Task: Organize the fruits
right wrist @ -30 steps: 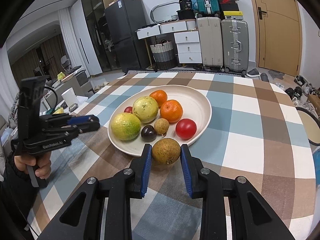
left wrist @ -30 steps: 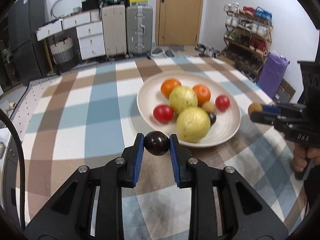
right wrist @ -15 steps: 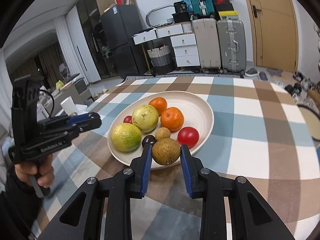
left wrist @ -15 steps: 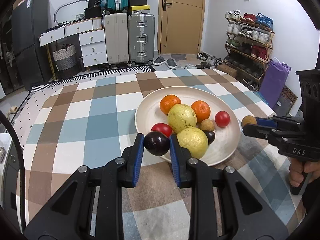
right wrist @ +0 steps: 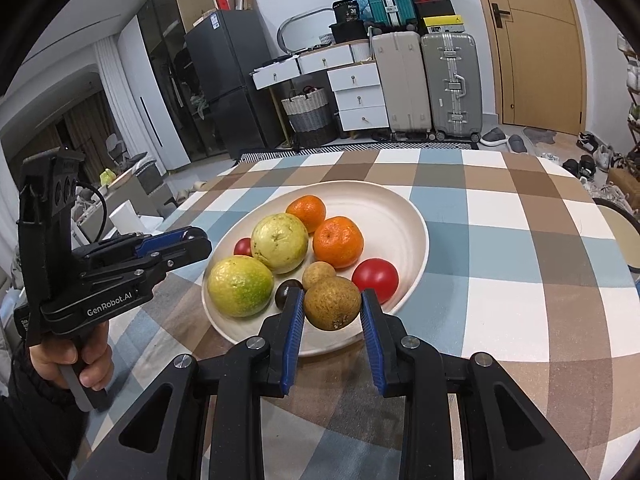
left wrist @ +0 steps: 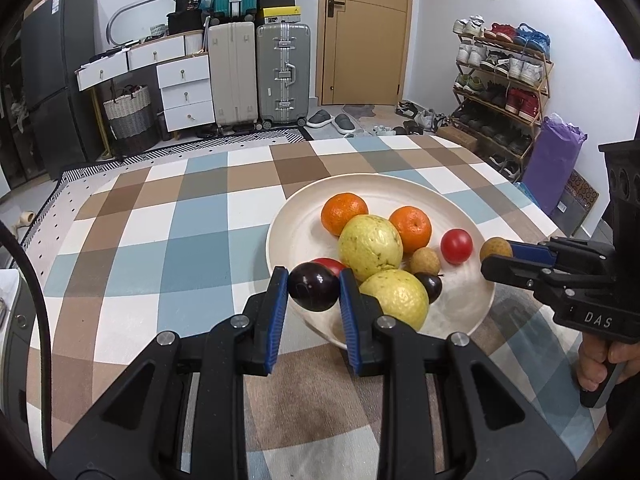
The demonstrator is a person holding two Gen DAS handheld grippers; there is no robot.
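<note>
My left gripper (left wrist: 314, 288) is shut on a dark purple plum (left wrist: 313, 286) and holds it over the near left rim of the white plate (left wrist: 296, 216). My right gripper (right wrist: 331, 305) is shut on a brown round fruit (right wrist: 332, 303) and holds it over the plate's near rim (right wrist: 412, 216). In the plate lie two oranges (left wrist: 344, 214), two yellow-green guavas (left wrist: 370, 246), two red tomatoes (left wrist: 456, 245), a small brown fruit (left wrist: 425, 261) and a dark plum (left wrist: 429, 286). The right gripper also shows in the left wrist view (left wrist: 496, 258), the left gripper in the right wrist view (right wrist: 192, 240).
The plate stands on a table with a checked cloth (left wrist: 192, 248). Beyond the table's far edge are suitcases (left wrist: 282, 72), white drawers (left wrist: 184, 88), a basket (left wrist: 128, 114) and a shoe rack (left wrist: 500, 84).
Both grippers have moved in and up toward the plate with their fruits still held. The plum and the brown fruit now hang over the plate's rim instead of beside it.
</note>
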